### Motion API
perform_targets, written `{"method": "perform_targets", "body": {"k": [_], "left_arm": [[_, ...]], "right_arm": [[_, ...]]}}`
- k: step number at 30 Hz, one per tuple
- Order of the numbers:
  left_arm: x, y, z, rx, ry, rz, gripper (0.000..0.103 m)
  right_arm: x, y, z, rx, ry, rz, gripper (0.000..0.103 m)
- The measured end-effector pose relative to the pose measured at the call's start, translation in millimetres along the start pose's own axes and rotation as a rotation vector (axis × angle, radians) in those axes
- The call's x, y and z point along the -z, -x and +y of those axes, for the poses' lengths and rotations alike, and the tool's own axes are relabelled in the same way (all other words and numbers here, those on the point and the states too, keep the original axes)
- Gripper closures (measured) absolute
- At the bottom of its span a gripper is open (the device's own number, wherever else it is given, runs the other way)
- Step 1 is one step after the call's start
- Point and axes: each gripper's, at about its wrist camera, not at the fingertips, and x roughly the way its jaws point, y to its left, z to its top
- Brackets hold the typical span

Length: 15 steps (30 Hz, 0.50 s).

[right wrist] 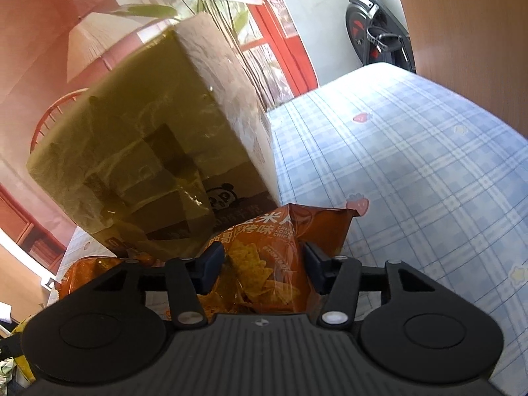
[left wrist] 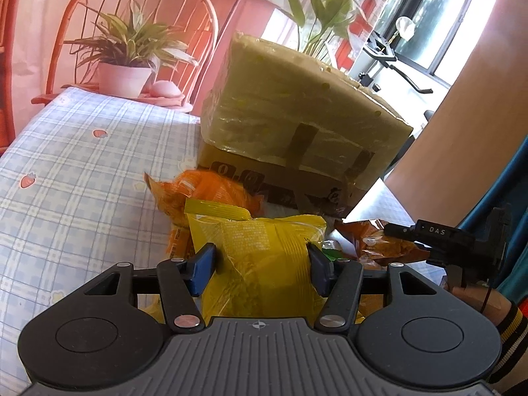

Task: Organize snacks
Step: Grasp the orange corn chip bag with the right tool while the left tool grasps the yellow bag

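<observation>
A yellow snack bag (left wrist: 264, 241) stands upright between the blue pads of my left gripper (left wrist: 260, 264), which is shut on it. Behind it an orange snack bag (left wrist: 204, 191) lies against a taped cardboard box (left wrist: 297, 115). My right gripper (right wrist: 260, 262) is shut on a brown-orange corn chip bag (right wrist: 264, 231), creased where the pads pinch it. That chip bag (left wrist: 373, 237) also shows in the left wrist view, with one of the right gripper's fingers (left wrist: 435, 231) beside it. Another orange bag (right wrist: 89, 270) lies to the left under the box (right wrist: 148, 132).
The blue checked tablecloth (right wrist: 412, 165) stretches to the right of the box and to the left (left wrist: 66, 165) of the bags. A potted plant (left wrist: 123, 79) and a red chair (left wrist: 138, 0) stand at the far edge. A striped sleeve (left wrist: 508, 330) is at lower right.
</observation>
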Motion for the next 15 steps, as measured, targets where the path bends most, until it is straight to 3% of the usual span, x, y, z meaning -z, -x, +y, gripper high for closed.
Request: {"method": "perform_targets", "body": {"k": [15], "left_arm": [[-9, 13, -1, 0.010, -0.020, -0.074, 0.042]], "right_arm": [[-8, 33, 3, -0.063, 0.010, -0.080, 0.051]]}}
